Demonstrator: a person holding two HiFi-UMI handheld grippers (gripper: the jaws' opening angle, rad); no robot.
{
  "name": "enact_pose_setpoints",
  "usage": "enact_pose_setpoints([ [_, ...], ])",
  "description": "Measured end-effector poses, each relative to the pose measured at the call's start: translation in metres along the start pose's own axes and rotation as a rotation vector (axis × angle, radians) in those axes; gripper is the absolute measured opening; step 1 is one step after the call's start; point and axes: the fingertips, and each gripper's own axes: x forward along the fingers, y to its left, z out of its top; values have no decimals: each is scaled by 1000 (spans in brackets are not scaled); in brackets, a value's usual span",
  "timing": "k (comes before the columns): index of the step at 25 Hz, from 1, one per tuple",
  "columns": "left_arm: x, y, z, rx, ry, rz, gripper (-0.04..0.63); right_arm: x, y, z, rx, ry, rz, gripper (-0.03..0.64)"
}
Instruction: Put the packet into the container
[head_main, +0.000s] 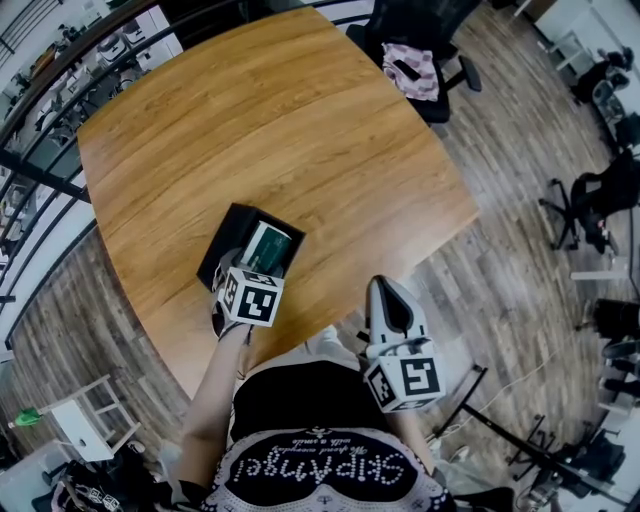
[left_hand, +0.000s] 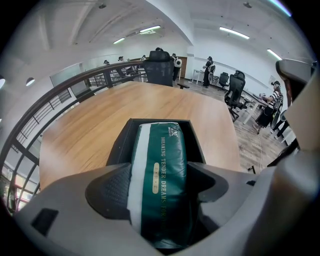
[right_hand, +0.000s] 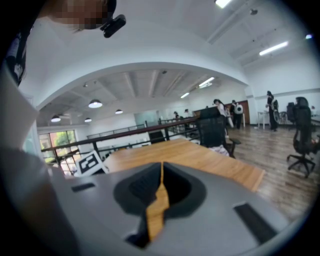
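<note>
Left gripper (left_hand: 160, 176) clamps packet (left_hand: 161, 150) lengthwise over container (left_hand: 119, 146)

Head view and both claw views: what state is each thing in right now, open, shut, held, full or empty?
Left claw: shut on the packet.
Packet: sealed, gripped at its near end, far end down inside the container.
Container: open at the top, resting on the table, holding only the packet.
Right claw: shut, empty, held off the table's edge.
Table: bare apart from the container.
</note>
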Motion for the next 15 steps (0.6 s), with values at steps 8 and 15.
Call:
enact_pose_setpoints([
  [8, 2, 0, 0, 2, -11, 17, 367, 3, 4, 0, -1, 1, 20, 34],
  [15, -2, 1, 0, 5, -22, 14, 368, 2, 1, 1, -1, -3, 13, 35],
])
